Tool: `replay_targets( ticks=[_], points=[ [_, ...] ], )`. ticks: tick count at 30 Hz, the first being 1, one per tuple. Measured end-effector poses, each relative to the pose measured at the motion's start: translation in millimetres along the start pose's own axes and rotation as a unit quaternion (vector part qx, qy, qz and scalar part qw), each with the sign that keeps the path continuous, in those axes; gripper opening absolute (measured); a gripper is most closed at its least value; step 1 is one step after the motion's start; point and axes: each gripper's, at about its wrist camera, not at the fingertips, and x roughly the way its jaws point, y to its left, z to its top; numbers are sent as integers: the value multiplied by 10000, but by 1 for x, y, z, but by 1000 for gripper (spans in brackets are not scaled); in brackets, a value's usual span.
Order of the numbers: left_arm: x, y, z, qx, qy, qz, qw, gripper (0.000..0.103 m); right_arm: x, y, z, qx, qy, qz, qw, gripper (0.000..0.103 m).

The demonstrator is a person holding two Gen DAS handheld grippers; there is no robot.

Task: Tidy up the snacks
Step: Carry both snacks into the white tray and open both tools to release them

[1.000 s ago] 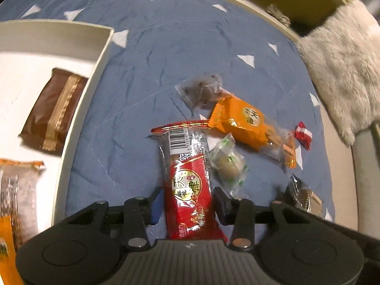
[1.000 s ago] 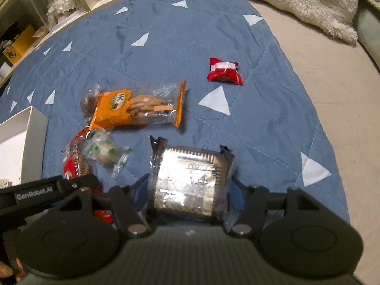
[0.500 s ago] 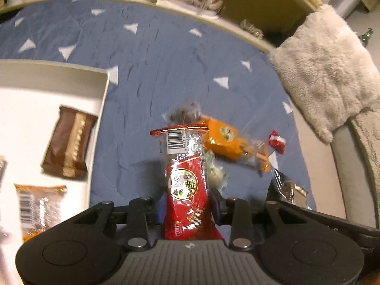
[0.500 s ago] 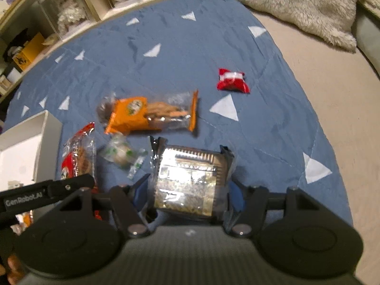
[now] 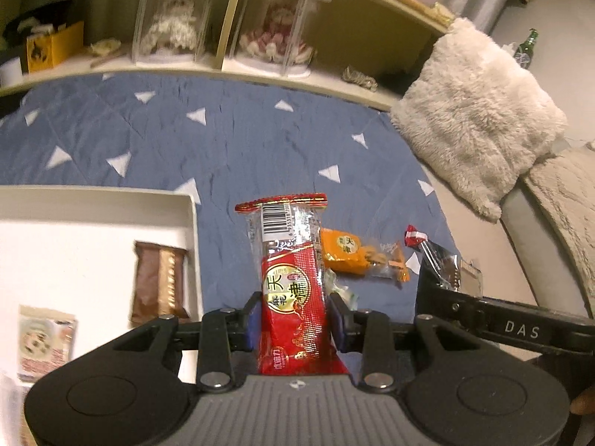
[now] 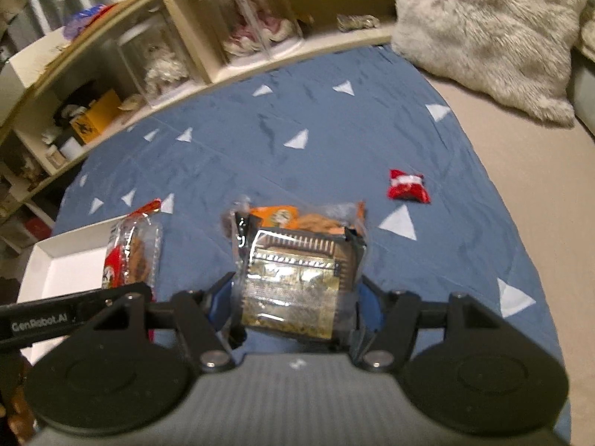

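Above the blue quilted mat (image 5: 238, 141), two snack packs are held clear of the surface, one per gripper. The left gripper (image 5: 295, 319) is clamped on a red twist-snack pack (image 5: 292, 282); the pack is gripped at its lower half, so the barcode end stands up and forward, away from the fingers. The right gripper (image 6: 293, 297) is closed on a clear-wrapped pack with a dark ribbed tray (image 6: 297, 278), pinched across its width so it is presented flat to the camera.

The white box (image 5: 96, 200) sits to the left on the mat, right wall just left of the red pack. A brown pack with a gold stripe (image 5: 158, 284) and a lighter printed pack (image 5: 44, 338) are already laid flat inside, so the box is judged to be the collection point, and both held items are probably bound for it.

Left on the mat: an orange biscuit pack (image 5: 349, 252), a small green-and-white wrapped piece (image 5: 344, 291) mostly hidden behind the left fingers, and a small red-and-white sachet (image 6: 407, 186) well apart toward the mat edge. Task is judged partly done.

Risk: both wrappers are slick film; the tall red pack could pivot in the pads if swung sideways. The box wall must be cleared before release.
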Motion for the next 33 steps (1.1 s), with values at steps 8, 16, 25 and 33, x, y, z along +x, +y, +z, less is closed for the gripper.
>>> replay_targets(
  ticks=[8, 16, 25, 33],
  points=[
    [-46, 28, 0, 257, -155, 63, 9995, 38, -20, 30, -2, -292, -257, 304, 9988, 71],
    [-81, 73, -6, 261, -203, 328, 9989, 38, -23, 66, -9, -541, -252, 478, 9971, 71],
    [-102, 136, -20, 180, -133, 723, 9971, 38, -8, 101, -19, -853, -71, 611, 9944, 71],
    [-103, 179, -34, 351, -3, 1216, 9920, 39, 7, 131, -21, -1096, 72, 774, 9909, 71]
  ],
)
